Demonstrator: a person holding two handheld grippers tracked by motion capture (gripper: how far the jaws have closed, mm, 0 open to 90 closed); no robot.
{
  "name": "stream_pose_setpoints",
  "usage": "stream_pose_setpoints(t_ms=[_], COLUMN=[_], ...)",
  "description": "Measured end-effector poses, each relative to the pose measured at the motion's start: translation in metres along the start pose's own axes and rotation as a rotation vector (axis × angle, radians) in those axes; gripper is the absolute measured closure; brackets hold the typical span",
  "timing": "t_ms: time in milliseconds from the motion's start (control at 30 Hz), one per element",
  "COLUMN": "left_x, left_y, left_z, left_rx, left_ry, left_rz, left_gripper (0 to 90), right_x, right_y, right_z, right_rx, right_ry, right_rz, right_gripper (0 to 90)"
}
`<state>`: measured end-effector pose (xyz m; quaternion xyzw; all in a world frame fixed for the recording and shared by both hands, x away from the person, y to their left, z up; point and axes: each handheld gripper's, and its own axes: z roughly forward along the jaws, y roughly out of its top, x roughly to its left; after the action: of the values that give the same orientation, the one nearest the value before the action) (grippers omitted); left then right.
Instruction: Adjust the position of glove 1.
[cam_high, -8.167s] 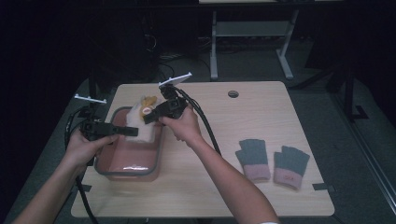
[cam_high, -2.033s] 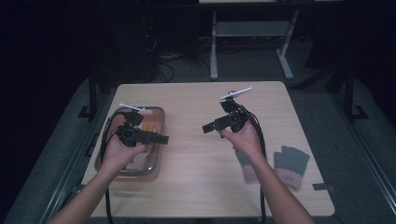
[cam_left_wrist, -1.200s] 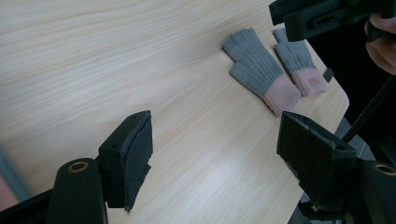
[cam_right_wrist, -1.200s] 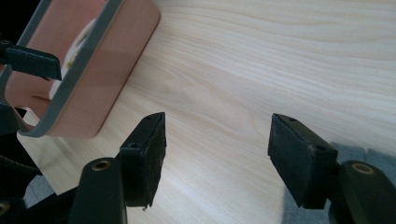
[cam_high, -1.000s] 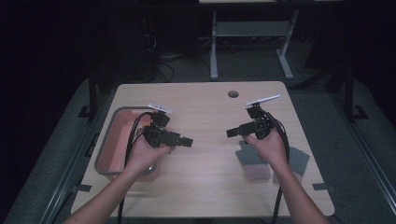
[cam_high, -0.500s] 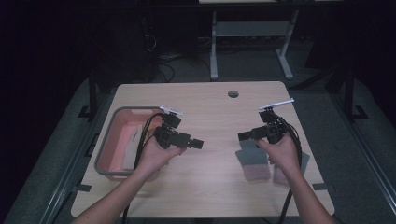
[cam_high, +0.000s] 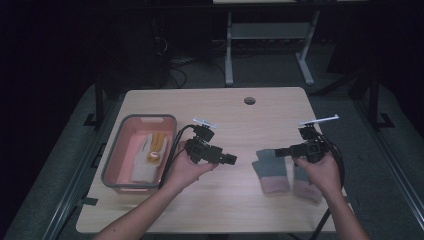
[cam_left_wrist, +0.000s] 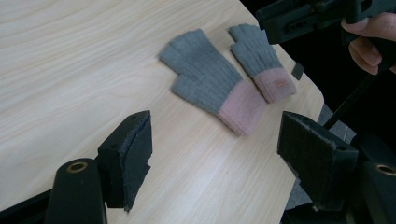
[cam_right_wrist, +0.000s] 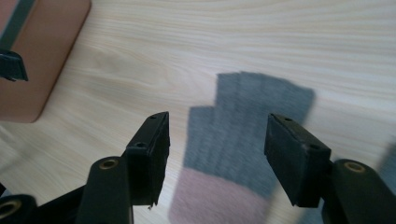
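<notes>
Both grippers are hanging wide-jawed over the table: the right gripper (cam_high: 265, 152) is hovering above the left glove (cam_high: 270, 172) at the near right, the left gripper (cam_high: 231, 159) pointing toward it.

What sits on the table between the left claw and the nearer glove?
Nothing: in the high view, bare wood separates the left claw from the nearer glove.
</notes>
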<state>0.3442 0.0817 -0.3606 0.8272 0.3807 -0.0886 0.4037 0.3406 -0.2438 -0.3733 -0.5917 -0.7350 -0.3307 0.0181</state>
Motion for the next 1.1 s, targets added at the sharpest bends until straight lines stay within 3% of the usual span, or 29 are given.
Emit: stream_pose_setpoints(t_ms=[700, 1100], left_x=[-0.022, -0.032], left_y=[0.003, 0.005], left_z=[0.049, 0.069], left_rx=[0.015, 0.033], left_ry=[-0.042, -0.065], left_rz=[0.036, 0.058], left_gripper=[26.6, 26.6], right_x=[-0.055, -0.069], right_y=[-0.047, -0.064], right_z=[-0.019, -0.011], right_rx=[0.019, 0.064], right_ry=[-0.118, -0.180], right_rz=[0.073, 0.071], right_gripper=[46.1, 50.1])
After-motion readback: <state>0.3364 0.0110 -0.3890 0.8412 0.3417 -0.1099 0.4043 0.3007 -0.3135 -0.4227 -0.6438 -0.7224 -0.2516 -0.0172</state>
